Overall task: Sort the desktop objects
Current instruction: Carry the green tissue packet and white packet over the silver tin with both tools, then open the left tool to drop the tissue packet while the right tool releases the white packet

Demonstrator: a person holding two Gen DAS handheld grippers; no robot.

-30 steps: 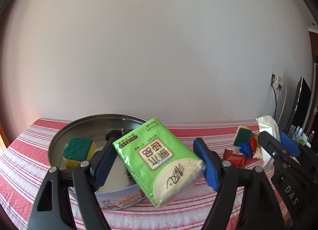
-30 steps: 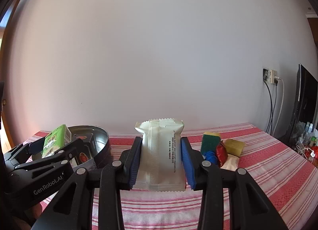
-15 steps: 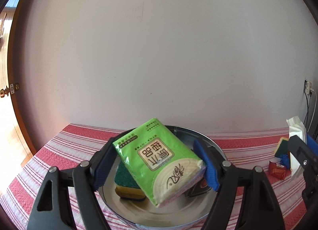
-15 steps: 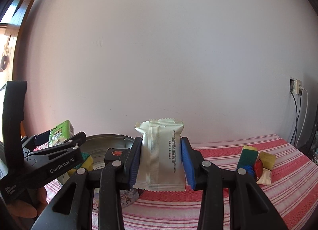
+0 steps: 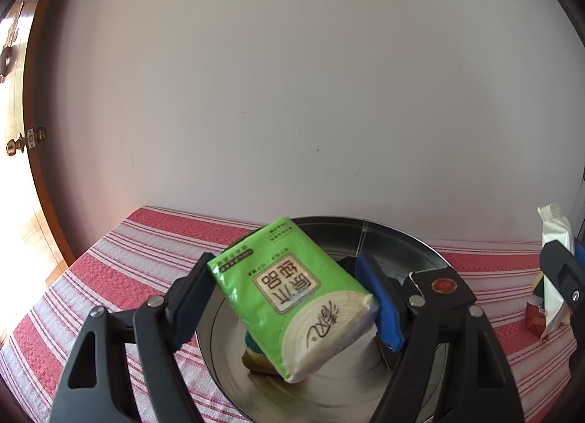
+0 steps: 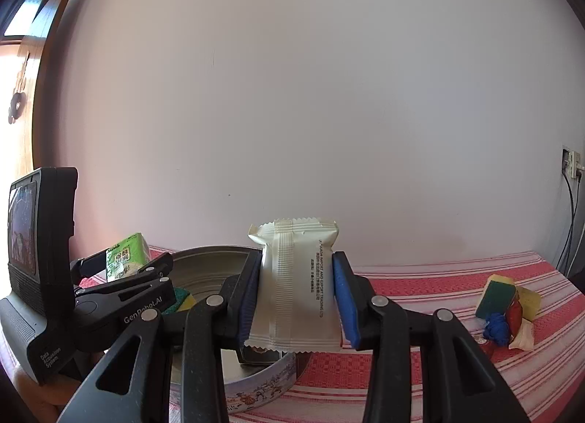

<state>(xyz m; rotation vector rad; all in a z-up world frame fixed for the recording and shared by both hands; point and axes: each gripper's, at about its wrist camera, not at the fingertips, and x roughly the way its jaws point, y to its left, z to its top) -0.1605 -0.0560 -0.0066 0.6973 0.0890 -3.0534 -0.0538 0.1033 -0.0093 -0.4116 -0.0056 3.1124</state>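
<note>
Table w/ red-and-white striped cloth runs along a plain wall. On its left part sits a round metal tin, shiny inside, printed pattern on the outer wall seen from right wrist cam.

Left gripper hangs over the tin, jaws pinching a green tissue pack, tilted, label facing cam. Under the pack, in the tin, a green/yellow sponge, partly hidden; a black box w/ red seal is just behind the right finger, also in the tin.

Right gripper holds a white snack packet upright, jaws pressed on both its sides, just at the tin's near-right edge; can't tell if it's over the rim or beside it.

Far right on the cloth: small pile – another sponge, blue string bundle, red wrapper, all touching.
</note>
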